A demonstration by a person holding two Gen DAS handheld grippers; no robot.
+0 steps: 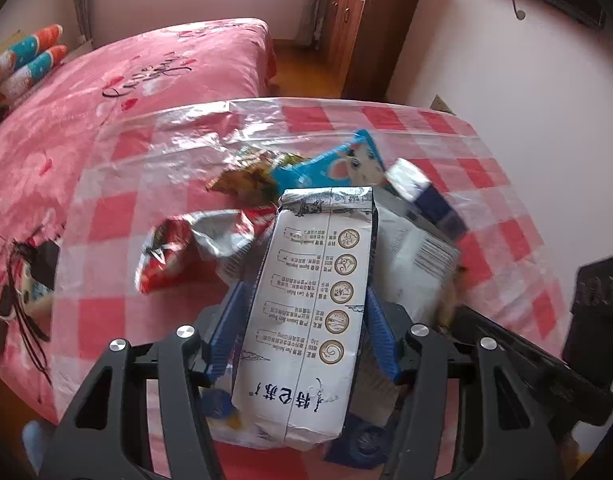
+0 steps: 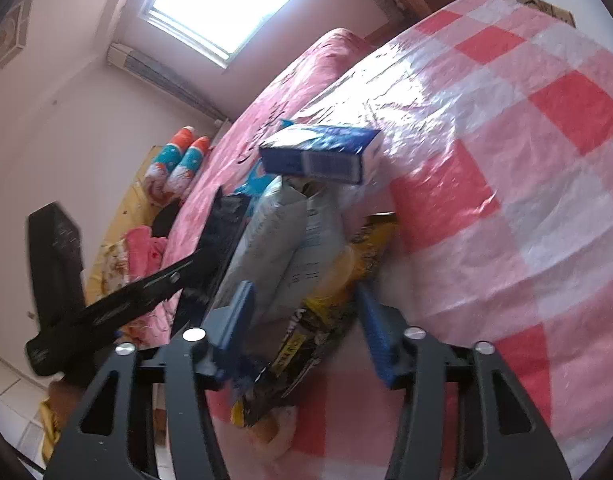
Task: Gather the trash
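My left gripper (image 1: pixel 306 286) is shut on a white milk carton (image 1: pixel 306 300) with printed round emblems; both blue pads (image 1: pixel 230 320) press its sides above the checked table (image 1: pixel 118 216). In the right wrist view my right gripper (image 2: pixel 302 286) is shut on a crumpled yellow and black wrapper (image 2: pixel 330 300), with a grey-white bag (image 2: pixel 274 240) squeezed against its left pad. That bag (image 1: pixel 410 248) lies just right of the carton. More trash lies beyond: a red snack bag (image 1: pixel 166 256), a blue mouse-print wrapper (image 1: pixel 334 164), a brown-green wrapper (image 1: pixel 246 180) and a blue and white box (image 2: pixel 322 152).
The table carries a red and white checked cloth under crinkled clear plastic. A pink bed (image 1: pixel 146 72) with a phone and cords runs along its left side. A wooden cabinet (image 1: pixel 362 28) stands at the back. The other gripper's black body (image 1: pixel 594 308) sits close on the right.
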